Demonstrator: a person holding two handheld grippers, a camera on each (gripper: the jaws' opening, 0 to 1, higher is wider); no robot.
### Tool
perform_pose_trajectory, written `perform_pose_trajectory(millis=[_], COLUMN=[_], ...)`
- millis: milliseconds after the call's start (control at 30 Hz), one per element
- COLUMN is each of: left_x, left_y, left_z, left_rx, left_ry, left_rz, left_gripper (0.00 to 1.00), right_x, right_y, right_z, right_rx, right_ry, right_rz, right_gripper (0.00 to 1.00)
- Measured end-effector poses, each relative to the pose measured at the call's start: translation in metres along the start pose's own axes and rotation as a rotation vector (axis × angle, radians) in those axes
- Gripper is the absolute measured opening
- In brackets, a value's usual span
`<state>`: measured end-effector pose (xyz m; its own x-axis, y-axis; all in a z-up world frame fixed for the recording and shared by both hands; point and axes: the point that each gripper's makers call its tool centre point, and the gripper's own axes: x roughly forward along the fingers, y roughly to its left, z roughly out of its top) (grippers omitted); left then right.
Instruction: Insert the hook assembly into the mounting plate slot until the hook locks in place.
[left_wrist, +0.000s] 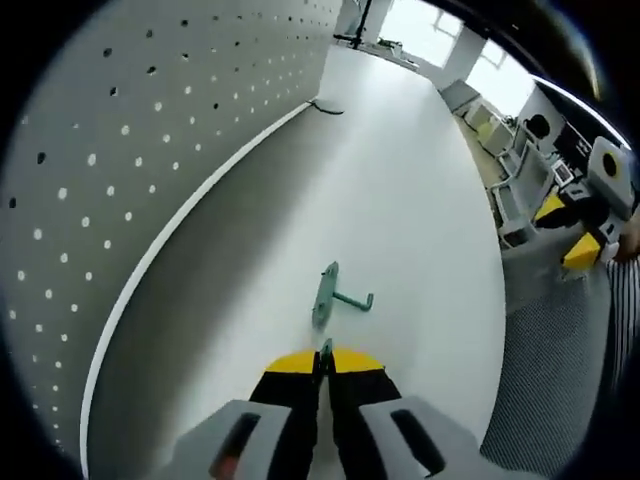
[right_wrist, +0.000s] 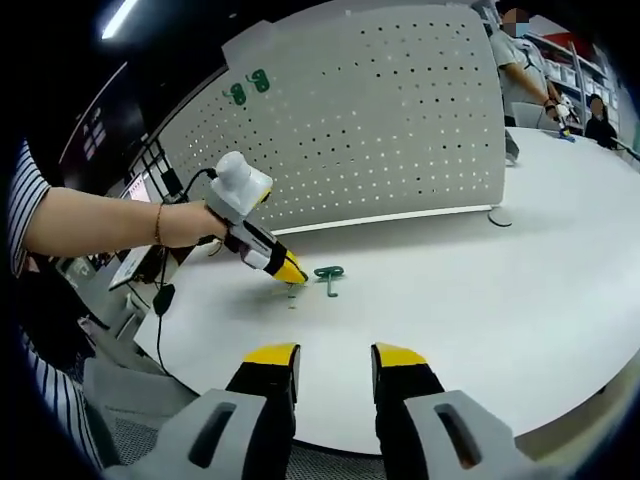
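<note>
A teal-green hook assembly (left_wrist: 331, 297) lies on a plain white table (left_wrist: 400, 200). The left gripper (right_wrist: 290, 272) has yellow tips on black jaws and a white body. The right gripper (right_wrist: 335, 365) matches, grey lower down. A pale grey pegboard (right_wrist: 400, 110) carries even dot rows. The person's sleeve (right_wrist: 22, 190) is black-and-white striped.

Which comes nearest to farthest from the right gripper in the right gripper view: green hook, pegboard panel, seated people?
1. Green hook: on the white table, ahead of the right gripper, at the left gripper's tip.
2. Pegboard panel: upright behind the hook.
3. Seated people: upper right, past the panel's end.
</note>
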<state>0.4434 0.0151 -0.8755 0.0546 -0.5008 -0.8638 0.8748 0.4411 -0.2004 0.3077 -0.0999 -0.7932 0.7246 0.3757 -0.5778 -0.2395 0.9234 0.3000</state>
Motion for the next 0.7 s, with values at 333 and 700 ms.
perform_pose_trajectory(millis=[333, 700], left_x=[-0.042, -0.099], left_y=[-0.001, -0.024], left_z=[0.022, 0.044], left_rx=[-0.088, -0.187], left_ry=[-0.129, -0.342], left_rz=[0.055, 0.105], left_gripper=[0.02, 0.01], right_x=[0.001, -0.004], right_y=[0.005, 0.002], right_z=[0.001, 0.011], right_rx=[-0.004, 0.094], right_ry=[0.000, -0.018], right_rz=[0.020, 0.046], right_gripper=[0.25, 0.25])
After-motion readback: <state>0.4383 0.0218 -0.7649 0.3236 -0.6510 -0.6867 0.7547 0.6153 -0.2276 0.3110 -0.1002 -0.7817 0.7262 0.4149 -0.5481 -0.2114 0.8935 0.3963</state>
